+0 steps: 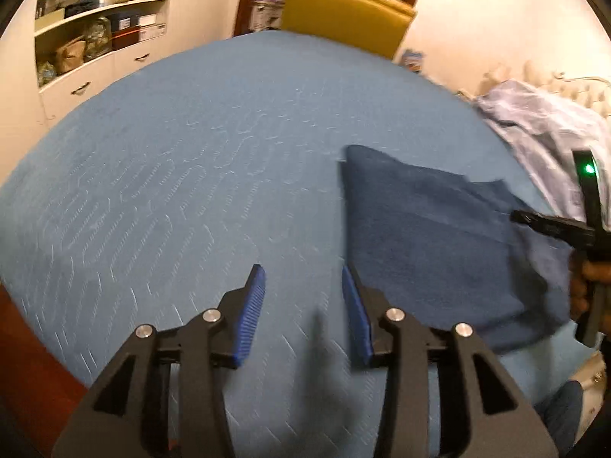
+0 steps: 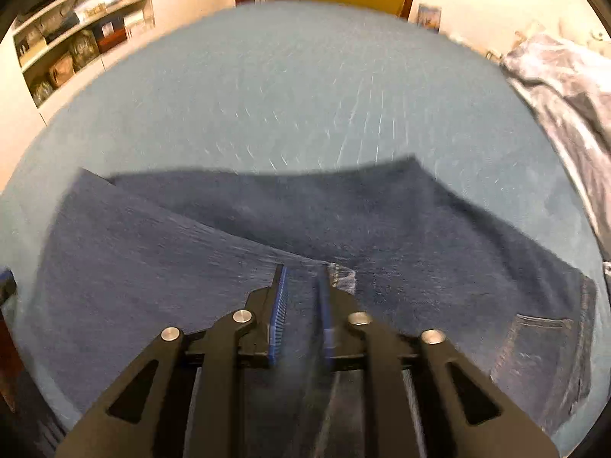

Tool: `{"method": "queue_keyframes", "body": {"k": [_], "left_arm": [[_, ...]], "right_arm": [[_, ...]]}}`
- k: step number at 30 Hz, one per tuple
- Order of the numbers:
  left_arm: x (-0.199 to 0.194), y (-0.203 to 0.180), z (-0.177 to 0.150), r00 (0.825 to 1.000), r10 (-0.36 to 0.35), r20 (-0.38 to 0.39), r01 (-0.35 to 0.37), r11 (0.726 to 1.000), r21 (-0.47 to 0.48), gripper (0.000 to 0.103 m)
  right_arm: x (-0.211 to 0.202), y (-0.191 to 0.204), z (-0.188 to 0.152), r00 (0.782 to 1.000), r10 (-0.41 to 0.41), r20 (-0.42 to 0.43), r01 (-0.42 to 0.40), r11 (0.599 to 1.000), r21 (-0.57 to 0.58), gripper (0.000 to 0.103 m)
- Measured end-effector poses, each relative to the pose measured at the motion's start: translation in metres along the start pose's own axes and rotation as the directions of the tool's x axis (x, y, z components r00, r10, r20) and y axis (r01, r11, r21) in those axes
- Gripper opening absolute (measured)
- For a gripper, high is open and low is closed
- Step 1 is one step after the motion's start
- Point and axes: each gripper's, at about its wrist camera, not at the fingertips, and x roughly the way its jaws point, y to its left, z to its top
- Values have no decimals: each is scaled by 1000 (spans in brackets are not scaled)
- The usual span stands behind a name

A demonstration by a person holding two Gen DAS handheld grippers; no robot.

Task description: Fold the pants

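The left hand-held gripper (image 1: 303, 278) stands spread with nothing between its blue pads, over bare blue cover. The pants (image 1: 439, 244) lie just to its 2 o'clock, the near edge almost at the right pad. That looks like a free jaw hovering beside the cloth, either just off it or lining up for a fresh edge; which one I cannot tell.

The right hand-held gripper (image 2: 303, 278) sits directly over the pants (image 2: 267, 236), its pads a narrow gap apart. A faded seam edge lies at the tip of its right pad, but blur hides whether any cloth is pinched; the pads seem not to press on anything. In the left view the same tool shows at 3 o'clock, a hand (image 1: 582, 286) wrapped round its grip.

The pants are dark blue denim, lying flat on the worktop (image 2: 305, 95), which is draped in a lighter blue quilted cover. One leg panel is laid over at a slant from 9 o'clock toward the middle, its straight edge crossing the layer beneath. A back pocket (image 2: 534, 347) with pale stitching faces up at 4 o'clock. Judging by the overlapped layers, a first fold seems made and the bundle is not yet compact.

Beyond, a yellow chair (image 1: 343, 11) stands at 12 o'clock.
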Motion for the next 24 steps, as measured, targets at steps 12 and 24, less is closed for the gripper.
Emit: {"method": "queue_keyframes", "body": {"k": [12,24], "left_arm": [[0,-24,-42,1000,26,-9,-25,998,65,55],[7,-29,-38,999,29,-28,-28,999,28,55]], "right_arm": [[-10,73,-66,997,76,-30,-79,991,-112,27],[-6,104,-79,1000,-8,-11,6,989,-146,28]]}}
